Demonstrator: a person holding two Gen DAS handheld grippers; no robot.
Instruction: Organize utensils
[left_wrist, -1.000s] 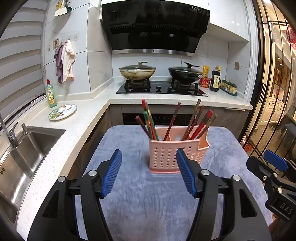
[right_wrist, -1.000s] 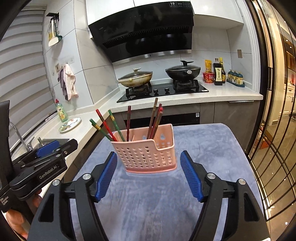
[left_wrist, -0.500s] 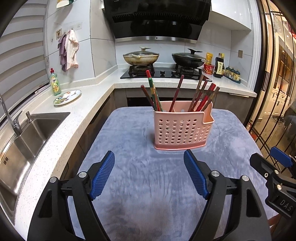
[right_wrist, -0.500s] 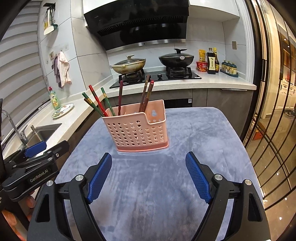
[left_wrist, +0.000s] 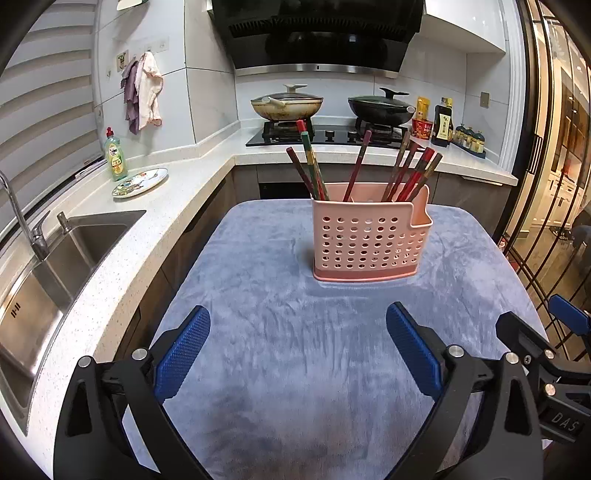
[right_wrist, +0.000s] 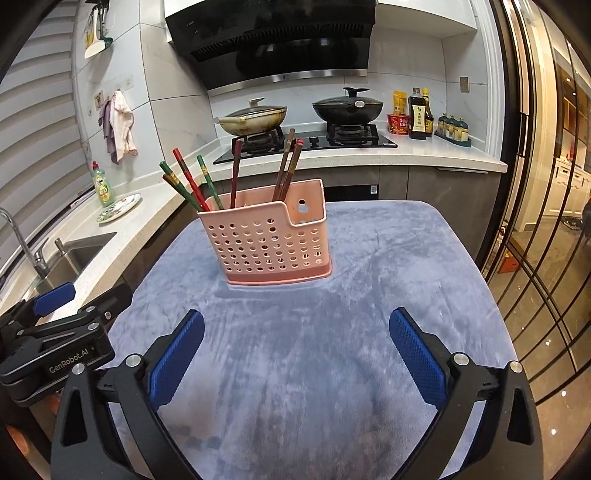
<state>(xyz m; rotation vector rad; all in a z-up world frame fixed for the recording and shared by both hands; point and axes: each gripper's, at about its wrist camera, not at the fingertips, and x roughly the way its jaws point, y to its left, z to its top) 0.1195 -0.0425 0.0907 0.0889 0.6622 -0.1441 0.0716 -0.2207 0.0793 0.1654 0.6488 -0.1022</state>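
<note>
Where chopsticks (left_wrist: 354, 173) enter basket (left_wrist: 369, 243), lower ends hidden

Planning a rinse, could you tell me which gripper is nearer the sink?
Left. The left gripper is on the sink's side of the cloth; the right gripper is beyond it.

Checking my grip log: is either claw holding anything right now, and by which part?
Nothing is held. The left claw and right claw both stand open over the blue cloth, short of the pink holder.
</note>
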